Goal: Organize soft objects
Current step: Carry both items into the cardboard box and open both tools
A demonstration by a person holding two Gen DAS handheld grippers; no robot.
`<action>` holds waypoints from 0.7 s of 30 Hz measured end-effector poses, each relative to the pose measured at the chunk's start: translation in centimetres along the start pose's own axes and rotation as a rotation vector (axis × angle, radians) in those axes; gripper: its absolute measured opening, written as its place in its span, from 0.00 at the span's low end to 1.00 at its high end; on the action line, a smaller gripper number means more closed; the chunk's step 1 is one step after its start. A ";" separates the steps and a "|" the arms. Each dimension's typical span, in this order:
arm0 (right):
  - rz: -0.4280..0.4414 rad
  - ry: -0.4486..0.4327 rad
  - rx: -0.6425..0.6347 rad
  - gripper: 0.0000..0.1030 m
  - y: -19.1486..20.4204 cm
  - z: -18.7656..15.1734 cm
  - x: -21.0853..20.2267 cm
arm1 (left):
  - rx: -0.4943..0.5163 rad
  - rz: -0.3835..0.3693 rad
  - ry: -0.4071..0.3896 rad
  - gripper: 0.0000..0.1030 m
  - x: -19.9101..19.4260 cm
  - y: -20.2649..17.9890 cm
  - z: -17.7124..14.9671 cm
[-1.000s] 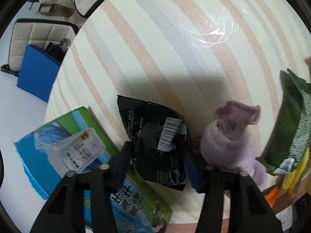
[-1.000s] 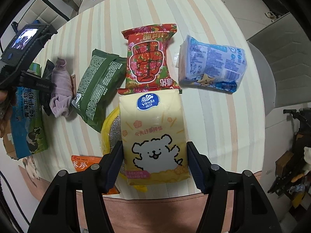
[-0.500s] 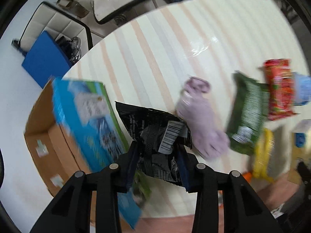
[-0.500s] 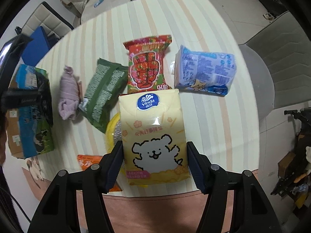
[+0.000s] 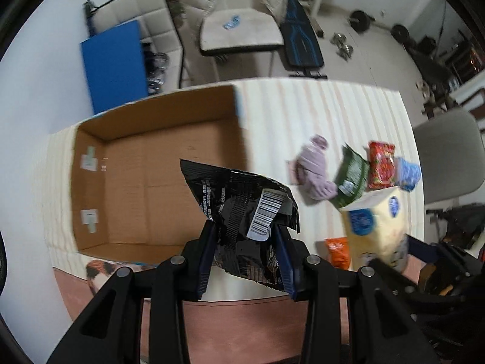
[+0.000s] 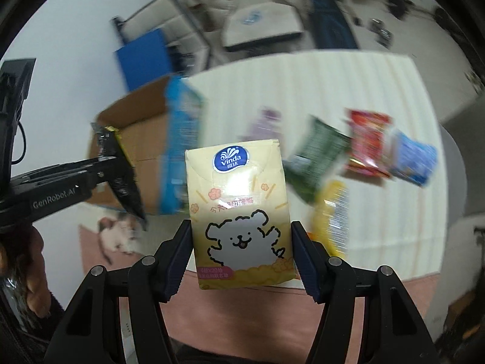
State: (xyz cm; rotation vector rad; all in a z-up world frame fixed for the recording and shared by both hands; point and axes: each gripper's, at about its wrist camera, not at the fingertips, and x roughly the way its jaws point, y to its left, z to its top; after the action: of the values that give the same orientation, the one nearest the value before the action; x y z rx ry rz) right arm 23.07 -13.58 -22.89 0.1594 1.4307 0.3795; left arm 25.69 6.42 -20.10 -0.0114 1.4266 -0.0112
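our left tongs pinch the black bag in the middle of the frame, up over the open box so it can drop in, and our right tongs squeeze the yellow tissue pack up off the desk, waiting its turn.

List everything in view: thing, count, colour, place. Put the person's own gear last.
Cardboard box: one, brown inside, open, left on the table.
Table: one, striped cream.
Black packet: one, in the left tongs.
Tissue pack: one, yellow, in the right tongs.
Cloth bundle: one, lilac, on table right of the box.
Green packet: one, beside the bundle.
Red packet: one, right of green.
Blue pack: one, far right.
Orange packet: one, near edge.
Yellow packet: one, blurred.
Left tongs: shut.
Right tongs: shut.
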 end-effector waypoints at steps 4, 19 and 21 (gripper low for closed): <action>0.011 0.013 -0.041 0.64 6.1 2.3 1.9 | -0.037 0.005 -0.007 0.34 -0.2 6.1 1.7; -0.161 0.067 -0.009 0.64 18.0 12.5 17.8 | -0.111 -0.107 0.281 0.34 15.9 17.7 10.5; -0.192 0.071 -0.009 0.64 18.2 13.1 19.3 | -0.107 -0.134 0.313 0.34 17.7 17.7 11.1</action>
State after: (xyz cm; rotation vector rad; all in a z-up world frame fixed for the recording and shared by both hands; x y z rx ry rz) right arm 34.85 11.65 -33.03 0.0009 1.4994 0.2350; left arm 39.23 23.88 -36.27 -0.2013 1.7358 -0.0485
